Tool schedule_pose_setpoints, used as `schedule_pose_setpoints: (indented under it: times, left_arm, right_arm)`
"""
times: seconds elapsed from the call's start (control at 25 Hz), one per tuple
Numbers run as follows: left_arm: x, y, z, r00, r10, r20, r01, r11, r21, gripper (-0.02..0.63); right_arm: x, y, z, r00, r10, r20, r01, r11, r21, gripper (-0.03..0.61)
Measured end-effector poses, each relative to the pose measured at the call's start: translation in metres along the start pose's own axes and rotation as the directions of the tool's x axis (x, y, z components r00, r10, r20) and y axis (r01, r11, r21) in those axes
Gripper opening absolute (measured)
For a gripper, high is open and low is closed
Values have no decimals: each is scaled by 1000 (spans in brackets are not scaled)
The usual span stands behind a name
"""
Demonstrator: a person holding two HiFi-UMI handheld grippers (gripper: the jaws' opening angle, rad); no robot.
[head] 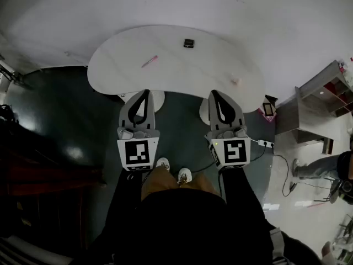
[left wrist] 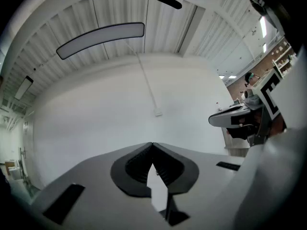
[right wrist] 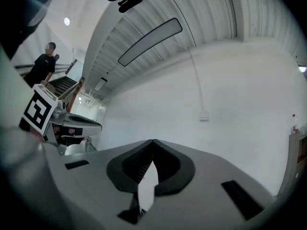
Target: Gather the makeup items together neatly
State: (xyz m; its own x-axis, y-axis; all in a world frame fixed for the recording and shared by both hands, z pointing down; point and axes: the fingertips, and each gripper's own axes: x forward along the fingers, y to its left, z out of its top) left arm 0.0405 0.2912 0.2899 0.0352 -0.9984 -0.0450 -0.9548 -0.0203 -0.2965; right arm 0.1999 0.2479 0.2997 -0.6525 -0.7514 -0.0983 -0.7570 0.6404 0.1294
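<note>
A white, kidney-shaped bench [head: 220, 59] stands on a dark floor [head: 71, 126] against a pale wall [head: 165, 4]. Three small makeup items lie on it, well apart from each other. A slim pink stick [head: 149, 62] lies tilted on the left half. A small dark square item [head: 188, 43] sits near the far edge at the middle. A pale little piece [head: 236, 81], too small to make out further, rests near the front edge at the right end. Nothing touches any of them. On the near side, the left gripper [head: 146, 93] and the right gripper [head: 214, 93] are held side by side, their tips just at the bench's front edge. Both point roughly level toward the wall. In the left gripper view its dark ribbed fingers [left wrist: 132, 169] meet at the tips with nothing between them. In the right gripper view its fingers [right wrist: 127, 166] are pressed together the same way, also empty. Below the grippers are the wearer's light shoes [head: 185, 175]. A white power strip [head: 266, 143] lies on the floor at the right, beside a wooden shelf unit [head: 317, 101]. Another person [head: 325, 167] stands near that unit.
</note>
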Motion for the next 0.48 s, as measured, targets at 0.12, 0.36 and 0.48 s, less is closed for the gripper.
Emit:
schedule_pose_setpoints:
  times: [0.12, 0.36, 0.48]
  left_arm:
    - [0, 2, 3, 1000, 11, 3, -11, 1000, -12, 17]
    - [-2, 2, 5, 1000, 13, 8, -13, 1000, 6, 17]
    - [-1, 3, 7, 1000, 16, 17, -17, 1000, 18, 17]
  right_arm:
    - [0, -2, 1, 1000, -13, -2, 13, 1000, 19, 28]
    - [1, -1, 8, 1000, -9, 25, 9, 1000, 30, 28]
    - [1, 1, 12, 999, 8, 41, -9, 1000, 11, 28]
